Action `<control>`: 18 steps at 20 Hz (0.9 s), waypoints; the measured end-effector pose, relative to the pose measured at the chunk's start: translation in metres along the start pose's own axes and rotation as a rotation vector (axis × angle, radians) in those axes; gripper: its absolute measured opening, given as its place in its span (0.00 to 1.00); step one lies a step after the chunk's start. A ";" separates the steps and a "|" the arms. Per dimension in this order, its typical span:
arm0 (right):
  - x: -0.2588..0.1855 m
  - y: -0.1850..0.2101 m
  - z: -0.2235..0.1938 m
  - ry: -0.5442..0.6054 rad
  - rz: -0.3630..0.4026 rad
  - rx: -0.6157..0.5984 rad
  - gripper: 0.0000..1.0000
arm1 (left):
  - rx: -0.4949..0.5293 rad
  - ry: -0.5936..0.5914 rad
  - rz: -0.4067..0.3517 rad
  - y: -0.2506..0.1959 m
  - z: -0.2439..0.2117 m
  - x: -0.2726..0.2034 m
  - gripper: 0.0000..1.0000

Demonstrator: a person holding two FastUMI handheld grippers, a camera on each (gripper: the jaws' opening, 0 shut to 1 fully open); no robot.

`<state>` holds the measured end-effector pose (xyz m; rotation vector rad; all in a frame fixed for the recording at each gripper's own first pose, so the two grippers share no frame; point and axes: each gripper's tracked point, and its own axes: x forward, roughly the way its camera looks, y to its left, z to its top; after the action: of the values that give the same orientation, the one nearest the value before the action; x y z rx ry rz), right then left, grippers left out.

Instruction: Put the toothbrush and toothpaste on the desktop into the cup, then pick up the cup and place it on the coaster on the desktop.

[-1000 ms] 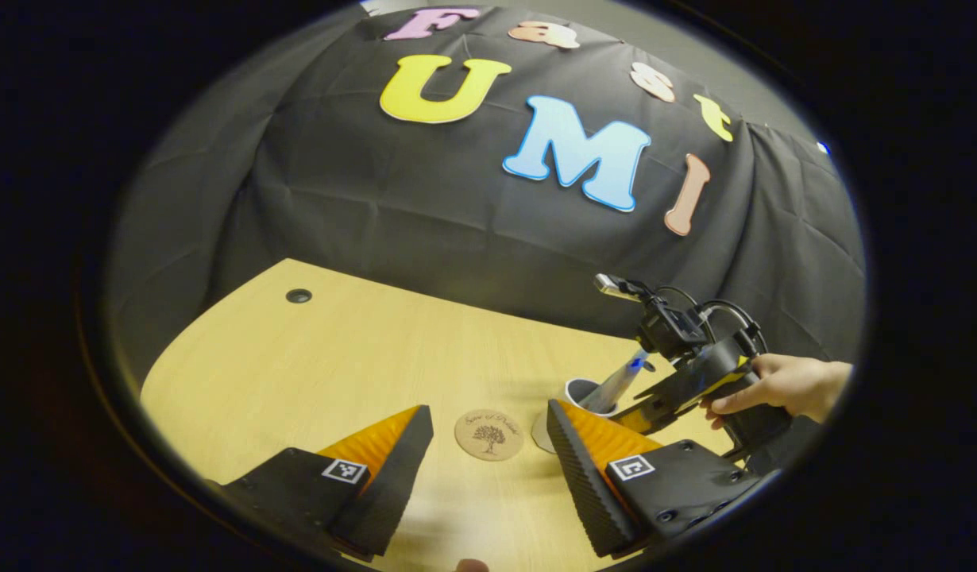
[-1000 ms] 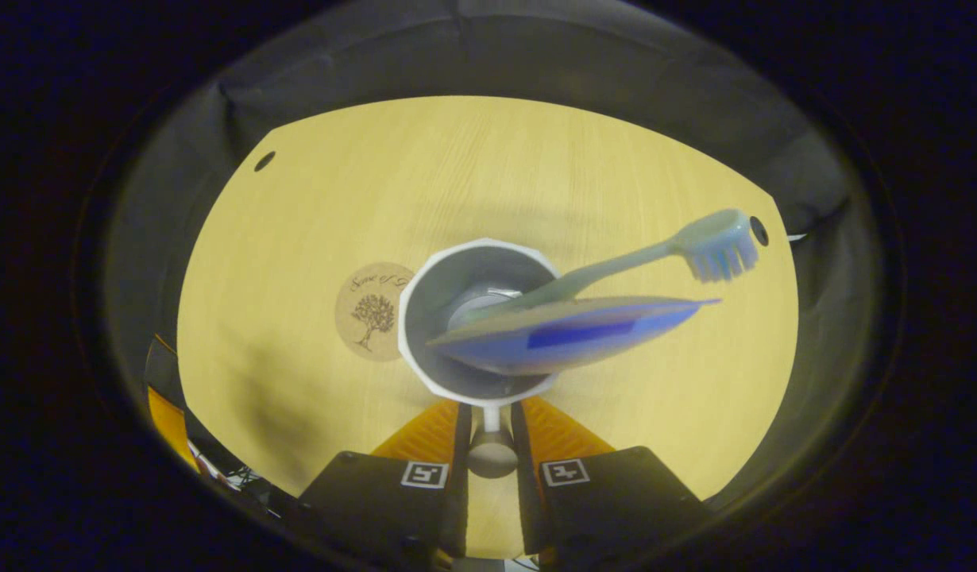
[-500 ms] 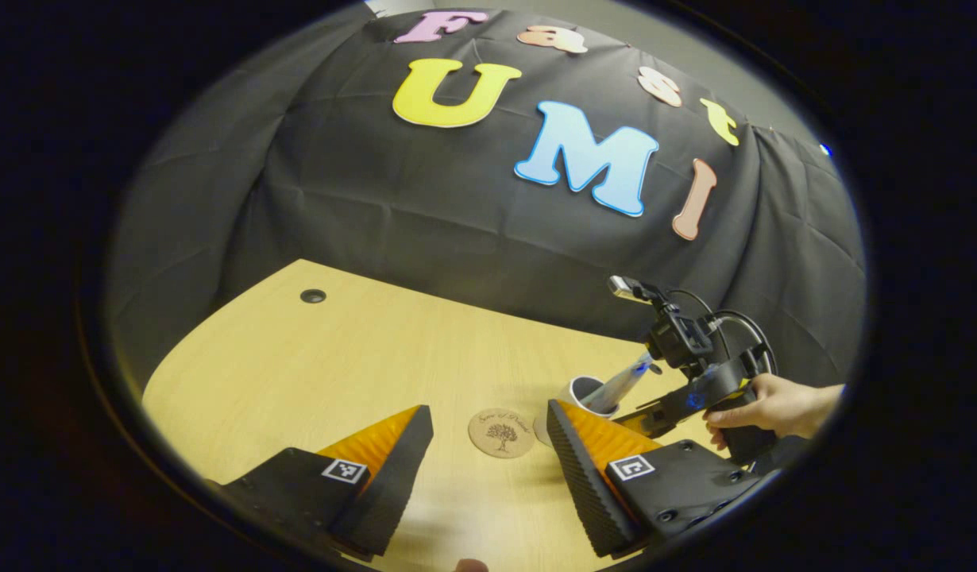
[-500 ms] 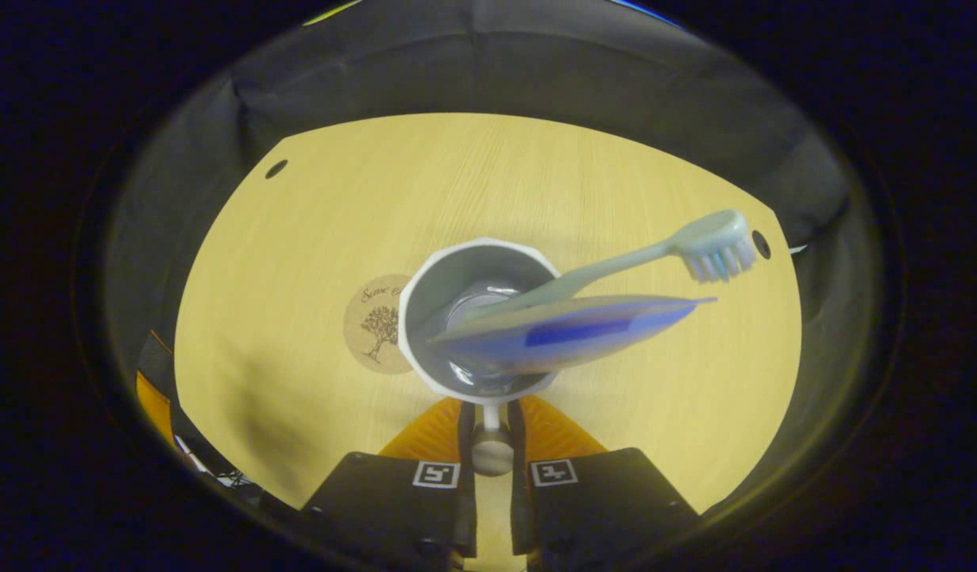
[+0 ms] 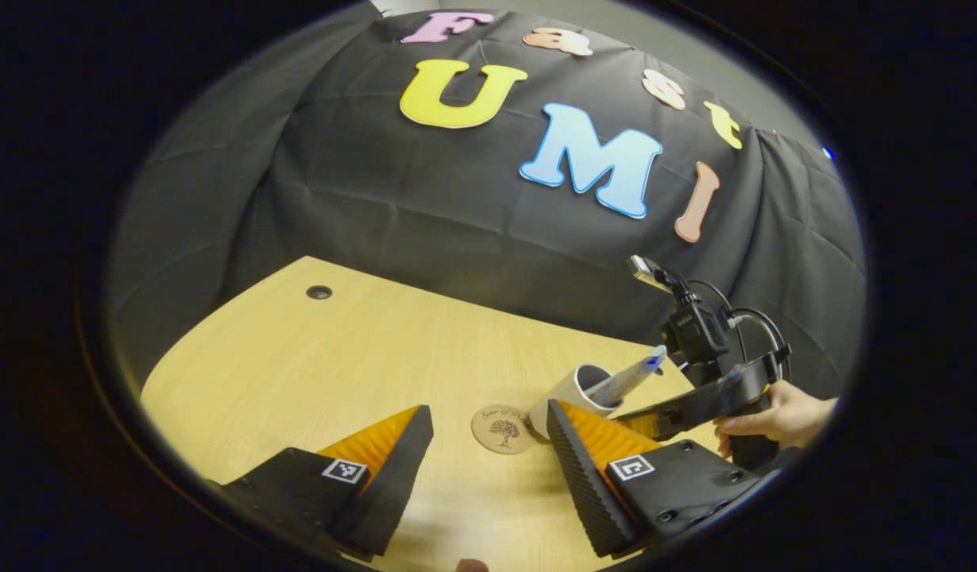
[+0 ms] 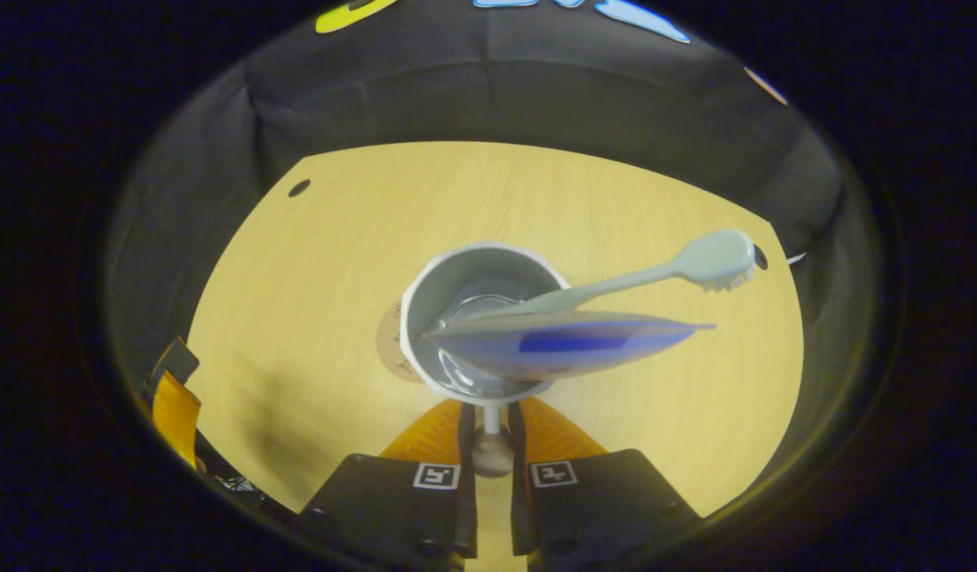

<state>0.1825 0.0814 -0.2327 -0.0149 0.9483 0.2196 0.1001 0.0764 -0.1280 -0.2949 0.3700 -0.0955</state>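
In the right gripper view the right gripper (image 6: 491, 429) sits at 6 o'clock, its ribbed fingers pinched narrow on the handle of the white, faceted cup (image 6: 425, 318). The cup hangs tilted, partly over the round cork coaster (image 6: 389, 349), which peeks out at its 9 o'clock. Inside lean the pale toothbrush (image 6: 679, 270) and the flat blue toothpaste (image 6: 568, 345), long axes pointing to 3 o'clock. The left gripper (image 5: 488, 445) gapes wide and idle above the wood-grain surface (image 5: 337, 357).

Black claw (image 5: 482, 445) housings with square coded tags, screws, looping black cables (image 5: 754, 322).
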 end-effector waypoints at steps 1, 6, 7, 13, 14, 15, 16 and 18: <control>-0.001 0.005 0.000 0.009 0.010 -0.004 0.19 | -0.002 -0.003 -0.001 0.000 0.001 -0.001 0.94; 0.008 0.027 0.002 0.047 0.026 -0.045 0.19 | -0.010 -0.013 0.019 0.015 0.001 -0.013 0.95; 0.011 0.031 0.003 0.051 0.019 -0.058 0.19 | -0.015 -0.013 0.024 0.019 0.001 -0.016 0.95; 0.017 0.033 0.004 0.104 0.006 -0.071 0.19 | -0.038 -0.026 0.085 0.054 0.003 -0.037 0.95; 0.023 0.035 0.006 0.101 -0.004 -0.079 0.19 | -0.039 -0.027 0.092 0.059 0.003 -0.040 0.95; 0.023 0.038 0.004 0.105 -0.007 -0.091 0.19 | -0.041 -0.029 0.098 0.063 0.004 -0.042 0.95; 0.020 0.038 0.003 0.104 -0.015 -0.100 0.23 | -0.045 -0.030 0.099 0.065 0.005 -0.042 0.95; 0.016 0.045 0.005 0.111 -0.023 -0.109 0.22 | -0.049 -0.034 0.099 0.066 0.006 -0.043 0.95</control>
<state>0.1873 0.1291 -0.2389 -0.1398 1.0449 0.2510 0.0653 0.1469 -0.1277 -0.3261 0.3531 0.0155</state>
